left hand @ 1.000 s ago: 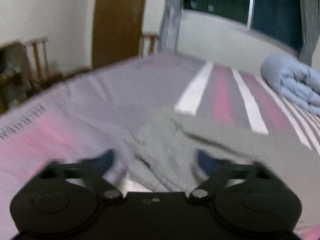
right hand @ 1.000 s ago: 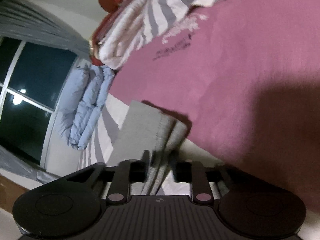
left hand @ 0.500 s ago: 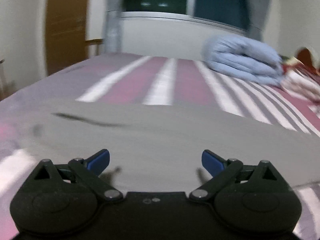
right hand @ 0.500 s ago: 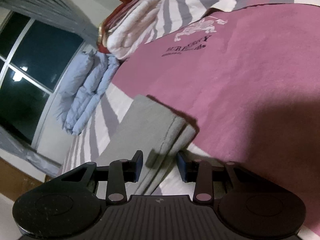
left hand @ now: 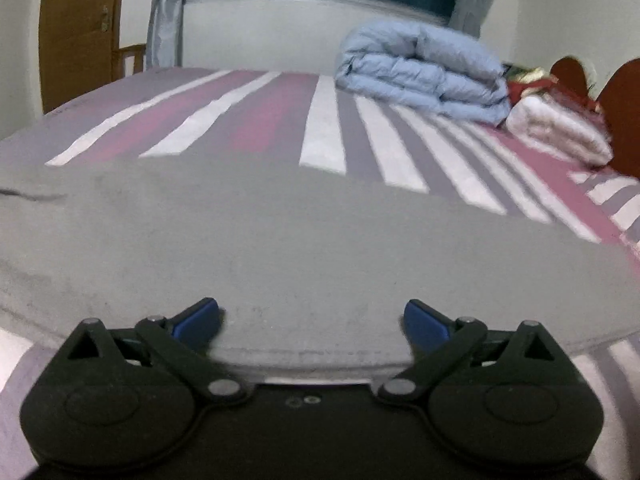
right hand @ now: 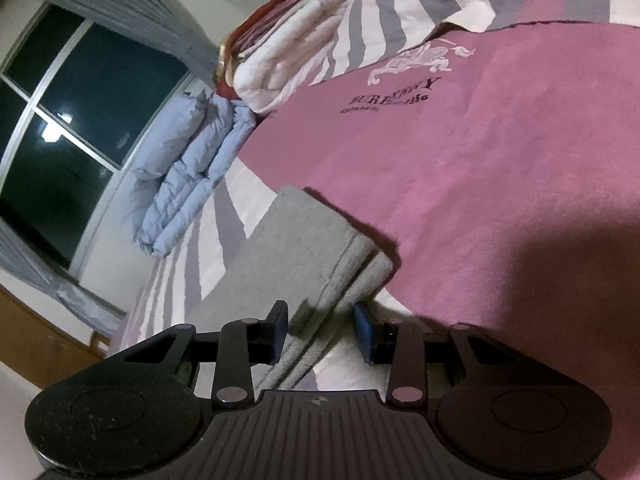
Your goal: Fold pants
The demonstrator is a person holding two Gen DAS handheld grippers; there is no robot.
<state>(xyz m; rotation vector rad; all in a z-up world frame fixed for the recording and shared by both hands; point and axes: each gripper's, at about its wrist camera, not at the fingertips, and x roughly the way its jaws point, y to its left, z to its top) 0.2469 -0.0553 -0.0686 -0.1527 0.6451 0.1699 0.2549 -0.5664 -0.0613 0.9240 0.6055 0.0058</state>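
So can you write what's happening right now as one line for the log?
step: folding grey pants | left gripper: open above pants | right gripper: open, pants end between fingers | surface: striped bed

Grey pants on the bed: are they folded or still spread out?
Folded at least once: in the right wrist view the grey pants show stacked layers at their end, lying flat on the striped bed.

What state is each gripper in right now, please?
Left gripper: open, holding nothing, over the grey pants.
Right gripper: open, pants' folded end between its fingers, not pinched.
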